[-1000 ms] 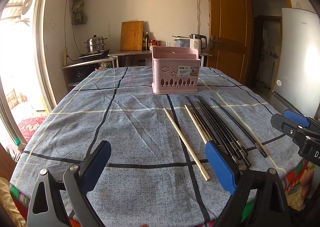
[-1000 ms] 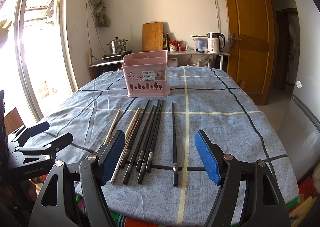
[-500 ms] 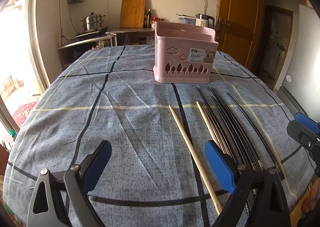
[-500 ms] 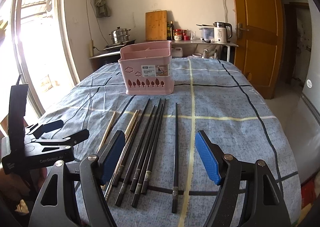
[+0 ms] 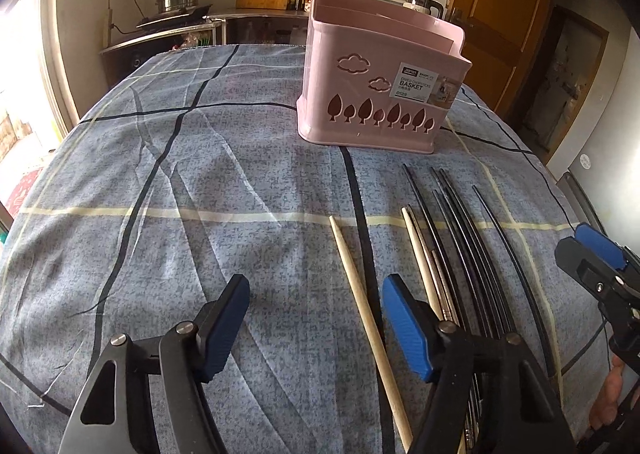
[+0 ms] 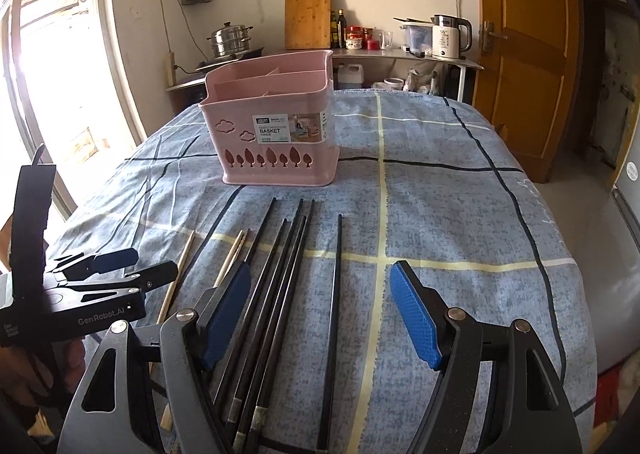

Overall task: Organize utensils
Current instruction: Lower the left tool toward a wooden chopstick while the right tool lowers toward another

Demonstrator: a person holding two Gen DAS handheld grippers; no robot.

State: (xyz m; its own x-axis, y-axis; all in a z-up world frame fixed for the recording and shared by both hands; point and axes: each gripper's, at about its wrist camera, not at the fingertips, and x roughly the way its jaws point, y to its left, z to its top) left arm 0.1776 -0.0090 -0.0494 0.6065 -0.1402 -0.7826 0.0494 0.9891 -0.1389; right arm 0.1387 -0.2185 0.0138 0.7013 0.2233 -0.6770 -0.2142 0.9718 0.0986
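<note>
One pale chopstick (image 5: 352, 274) in the gap of the closing left gripper (image 5: 316, 294), just inside its right finger, not touched by either pad. Right gripper (image 6: 322, 278) spread wide above the checked cloth (image 6: 440, 221): one lone black chopstick (image 6: 336, 294) between its fingers, five more black chopsticks (image 6: 280, 274) and two more pale chopsticks (image 6: 234, 254) by its left finger. One pink basket (image 6: 276, 141) upright beyond, ahead of both.
</note>
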